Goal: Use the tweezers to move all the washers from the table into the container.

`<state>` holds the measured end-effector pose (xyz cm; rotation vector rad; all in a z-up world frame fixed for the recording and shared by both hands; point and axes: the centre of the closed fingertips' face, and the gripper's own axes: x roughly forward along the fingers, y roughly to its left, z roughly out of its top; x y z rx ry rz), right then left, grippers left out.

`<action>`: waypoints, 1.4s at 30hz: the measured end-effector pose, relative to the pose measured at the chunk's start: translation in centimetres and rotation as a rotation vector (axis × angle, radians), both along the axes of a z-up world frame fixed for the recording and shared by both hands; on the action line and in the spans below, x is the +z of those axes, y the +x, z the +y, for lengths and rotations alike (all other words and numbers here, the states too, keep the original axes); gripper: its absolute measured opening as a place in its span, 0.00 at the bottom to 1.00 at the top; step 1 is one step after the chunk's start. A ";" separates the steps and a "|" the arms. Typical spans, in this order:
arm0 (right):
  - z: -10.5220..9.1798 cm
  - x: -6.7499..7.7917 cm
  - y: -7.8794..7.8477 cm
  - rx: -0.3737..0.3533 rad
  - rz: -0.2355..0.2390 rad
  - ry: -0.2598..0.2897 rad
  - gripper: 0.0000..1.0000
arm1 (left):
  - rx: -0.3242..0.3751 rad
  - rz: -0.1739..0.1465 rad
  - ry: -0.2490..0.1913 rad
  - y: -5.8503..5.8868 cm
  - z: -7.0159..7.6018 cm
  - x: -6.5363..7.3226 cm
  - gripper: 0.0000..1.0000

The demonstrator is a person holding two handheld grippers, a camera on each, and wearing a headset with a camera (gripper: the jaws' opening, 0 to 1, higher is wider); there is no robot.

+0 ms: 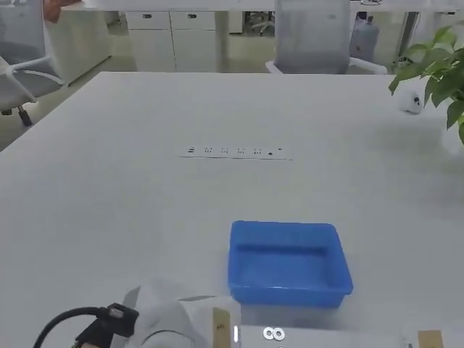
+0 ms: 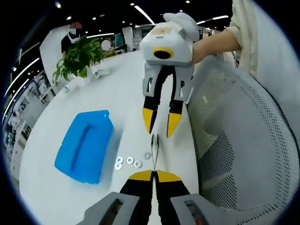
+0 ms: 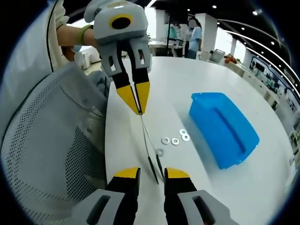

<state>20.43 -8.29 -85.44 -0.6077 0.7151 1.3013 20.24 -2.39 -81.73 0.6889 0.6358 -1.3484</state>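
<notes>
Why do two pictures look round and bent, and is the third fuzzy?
Left gripper view: the fisheye lens bends the white table edge into a curve, and ceiling lights show as bright streaks. Right gripper view: same bending, yet the thin metal tweezers and small metal washers look sharp. Head view: straight lines but soft focus; the blue plastic container casts only a faint shadow.

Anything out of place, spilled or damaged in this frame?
Nothing stands out. The blue plastic container sits upright and empty on the white table, the small metal washers lie flat beside it near the table's edge, and the thin metal tweezers look straight in the left hand-held gripper.
</notes>
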 end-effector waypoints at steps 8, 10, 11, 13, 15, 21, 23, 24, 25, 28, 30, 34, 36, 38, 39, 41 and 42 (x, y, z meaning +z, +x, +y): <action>0.3 0.1 -0.4 0.012 -0.005 0.010 0.16 | -0.048 -0.027 -0.029 -0.7 -1.9 2.5 0.00; 0.5 0.2 -0.6 0.020 -0.006 0.013 0.15 | -0.058 -0.034 -0.036 -0.9 -2.4 3.0 0.00; 0.5 0.2 -0.7 0.024 -0.007 0.015 0.15 | -0.062 -0.033 -0.043 -1.0 -2.7 3.2 0.00; 0.7 0.2 -0.8 0.030 -0.010 0.018 0.14 | -0.068 -0.030 -0.056 -1.2 -3.2 3.4 0.00; 0.9 0.1 -0.8 0.031 -0.011 0.023 0.14 | -0.073 -0.032 -0.070 -1.3 -3.8 3.7 0.00; 1.4 -0.1 -0.2 0.023 -0.014 0.031 0.08 | -0.079 -0.040 -0.079 -1.4 -4.3 3.9 0.00; 1.7 -0.1 -0.1 0.021 -0.011 0.038 0.08 | -0.081 -0.050 -0.070 -1.3 -4.0 4.0 0.00; 2.1 0.1 0.0 0.029 -0.023 0.044 0.08 | -0.080 -0.051 -0.074 -1.3 -3.8 4.2 0.00; 2.4 0.2 0.0 0.034 -0.029 0.046 0.07 | -0.073 -0.050 -0.078 -1.3 -3.6 4.4 0.00; 3.3 0.7 0.5 0.034 -0.039 0.069 0.08 | -0.067 -0.064 -0.073 -1.0 -3.1 4.9 0.00; 3.9 0.9 0.8 0.030 -0.038 0.085 0.08 | -0.062 -0.073 -0.064 -0.7 -2.6 5.2 0.00; 4.8 1.0 1.1 0.030 -0.032 0.108 0.08 | -0.050 -0.080 -0.052 -0.1 -2.1 5.3 0.00; 5.0 1.0 1.1 0.029 -0.029 0.115 0.08 | -0.043 -0.075 -0.055 0.1 -2.1 5.4 0.00; 5.2 0.9 1.1 0.032 -0.027 0.115 0.08 | -0.039 -0.066 -0.058 0.2 -2.1 5.3 0.00; 5.2 0.9 1.1 0.032 -0.024 0.116 0.08 | -0.040 -0.068 -0.051 0.3 -2.1 5.2 0.00; 5.3 0.8 1.1 0.031 -0.021 0.120 0.08 | -0.046 -0.070 -0.042 0.4 -2.1 5.2 0.00; 5.3 0.9 1.1 0.030 -0.020 0.124 0.08 | -0.052 -0.075 -0.039 0.5 -2.1 5.3 0.00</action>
